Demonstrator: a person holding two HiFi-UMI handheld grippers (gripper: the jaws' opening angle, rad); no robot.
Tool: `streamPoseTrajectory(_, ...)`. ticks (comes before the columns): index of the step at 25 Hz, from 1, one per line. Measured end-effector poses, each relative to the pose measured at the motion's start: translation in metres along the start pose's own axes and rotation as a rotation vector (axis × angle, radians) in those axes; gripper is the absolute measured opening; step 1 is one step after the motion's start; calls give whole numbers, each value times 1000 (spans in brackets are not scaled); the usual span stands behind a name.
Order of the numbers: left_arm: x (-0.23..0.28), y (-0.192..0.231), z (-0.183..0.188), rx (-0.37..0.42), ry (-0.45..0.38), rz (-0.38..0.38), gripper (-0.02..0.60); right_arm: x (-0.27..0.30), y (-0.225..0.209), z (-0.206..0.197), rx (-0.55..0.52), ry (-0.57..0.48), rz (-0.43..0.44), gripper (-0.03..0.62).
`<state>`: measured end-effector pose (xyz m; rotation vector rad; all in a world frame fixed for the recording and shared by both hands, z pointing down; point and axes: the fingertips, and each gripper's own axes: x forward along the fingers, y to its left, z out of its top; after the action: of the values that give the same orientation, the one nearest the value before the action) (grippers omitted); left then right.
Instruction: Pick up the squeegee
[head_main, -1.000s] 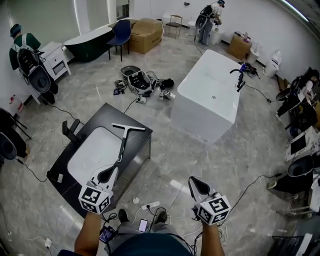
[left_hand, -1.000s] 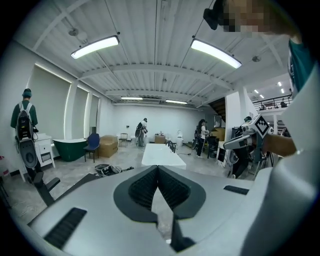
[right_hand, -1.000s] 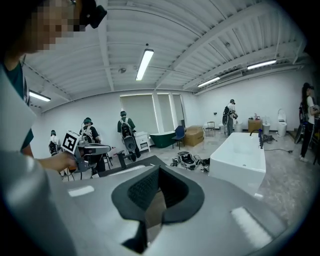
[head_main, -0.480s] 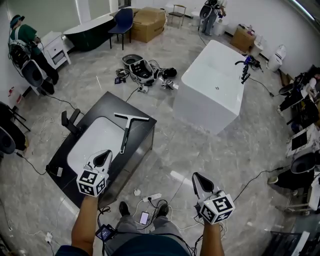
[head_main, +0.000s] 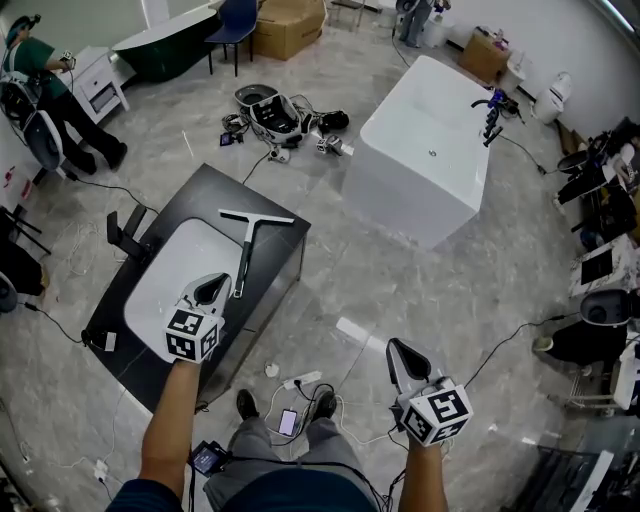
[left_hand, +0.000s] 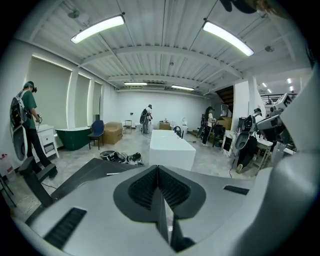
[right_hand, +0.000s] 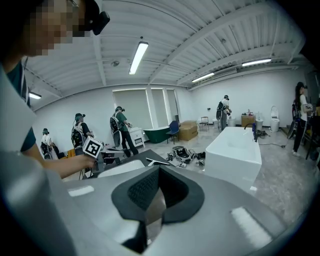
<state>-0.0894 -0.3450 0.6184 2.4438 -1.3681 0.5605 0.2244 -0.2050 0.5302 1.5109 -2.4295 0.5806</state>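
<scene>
Indoor test hall: freestanding bathtub (head_main: 392, 200), sink counter (head_main: 282, 252)

The squeegee (head_main: 245, 255) is shaped like a T, with a long thin blade on top and a long thin handle with a dark end. It lies flat on the dark counter (head_main: 200, 195), just to the right of the white sink (head_main: 175, 280). Its blade is near the far right corner, and its handle points toward the near edge.
</scene>
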Motion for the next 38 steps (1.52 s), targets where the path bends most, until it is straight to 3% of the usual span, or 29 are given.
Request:
streamPoseTrajectory(23,107,65,-75,-89,141,53,8,69,-17,-31,20,88,20,11)
streamPoseTrajectory(34,136,80,-118,-113,230,84,120,81,-19,-55,33,128,28,11)
streamPoseTrajectory(38,147,77,-130,-150,243,61,161,83,-23,-61,35,140,24,11)
